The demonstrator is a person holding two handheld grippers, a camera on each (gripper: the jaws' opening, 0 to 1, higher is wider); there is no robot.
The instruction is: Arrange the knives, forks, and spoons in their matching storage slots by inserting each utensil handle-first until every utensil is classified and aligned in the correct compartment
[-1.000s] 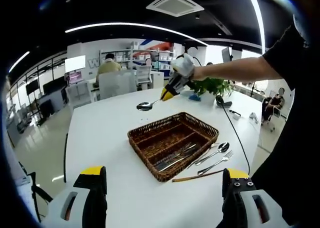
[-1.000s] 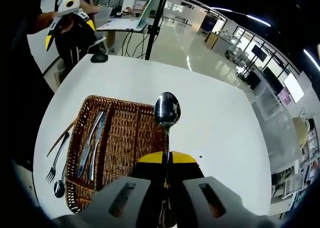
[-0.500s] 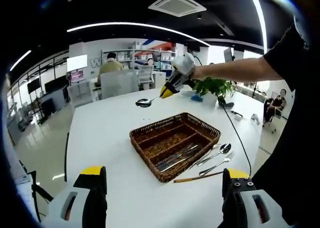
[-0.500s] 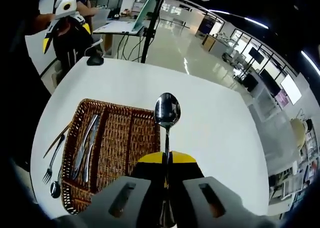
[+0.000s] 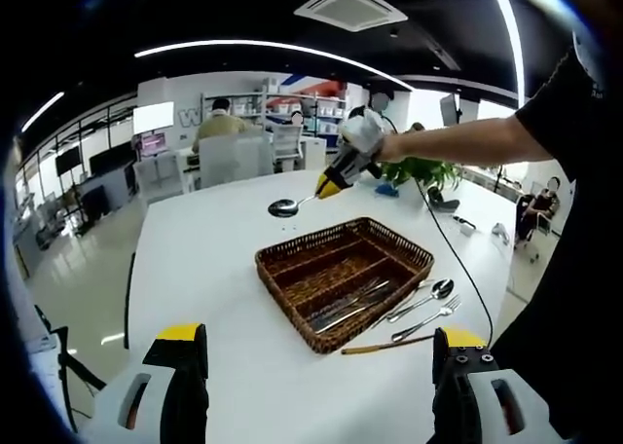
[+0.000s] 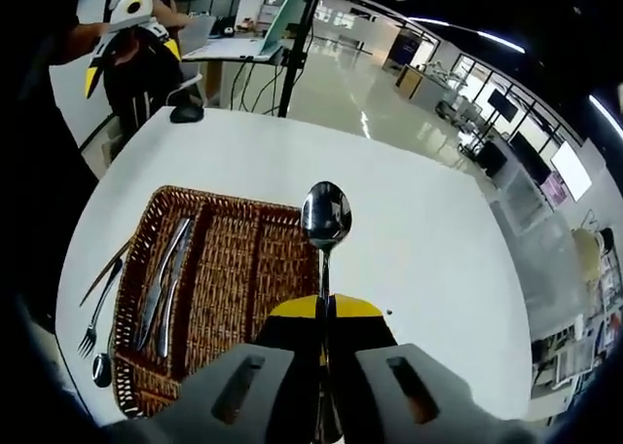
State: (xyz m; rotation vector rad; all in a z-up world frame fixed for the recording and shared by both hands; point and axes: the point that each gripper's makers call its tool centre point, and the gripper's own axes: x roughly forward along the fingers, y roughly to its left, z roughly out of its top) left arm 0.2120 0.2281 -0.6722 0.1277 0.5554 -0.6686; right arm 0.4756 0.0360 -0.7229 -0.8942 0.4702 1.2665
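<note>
The right gripper (image 6: pixel 323 313) clamped a spoon (image 6: pixel 325 220) bowl-forward above the basket (image 6: pixel 234 269) at the desk's (image 6: pixel 428 259) middle; reversing it for handle-first insertion risked dropping it. The left gripper (image 5: pixel 316 366) hung open, empty.

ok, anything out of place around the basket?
Yes: a fork, a spoon and a thin brown stick lie on the table beside the basket, not in its slots. Two knives are already inside.
</note>
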